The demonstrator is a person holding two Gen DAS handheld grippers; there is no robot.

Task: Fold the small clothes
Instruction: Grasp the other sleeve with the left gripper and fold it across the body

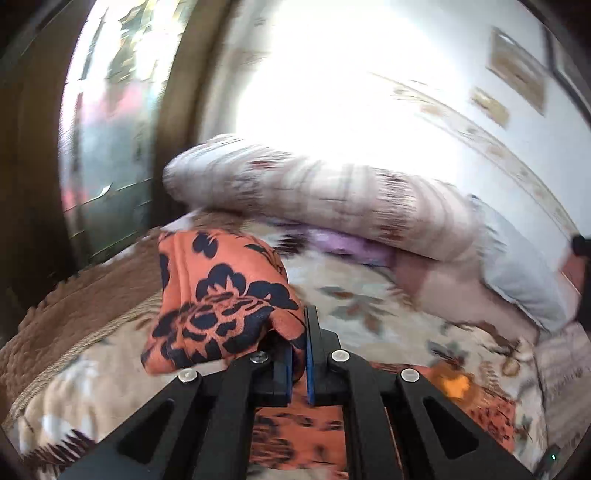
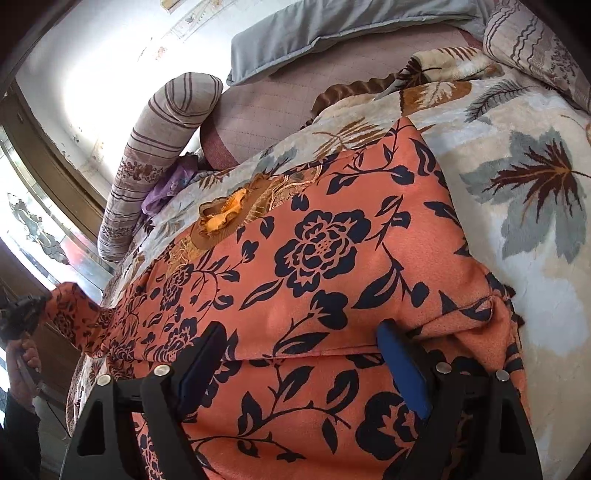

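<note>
An orange garment with dark blue flowers point(image 2: 325, 251) lies spread on a leaf-patterned blanket point(image 2: 517, 236). It has an orange ruffled collar point(image 2: 221, 218). In the left wrist view my left gripper point(image 1: 298, 332) is shut on a bunched edge of this garment point(image 1: 218, 295), which stands raised above the bed. The right wrist view shows that same gripper point(image 2: 20, 314) at the far left, holding a lifted corner. My right gripper point(image 2: 301, 338) hovers low over the garment's near part, its jaws wide apart with only flat cloth below them.
A striped bolster pillow point(image 2: 159, 158) and a purple cloth point(image 2: 166, 192) lie along the bed's far side. A grey pillow point(image 2: 332, 33) sits at the head. A glass door with a dark frame point(image 1: 110, 129) stands beside the bed. A person's hand point(image 2: 22, 373) shows at the left.
</note>
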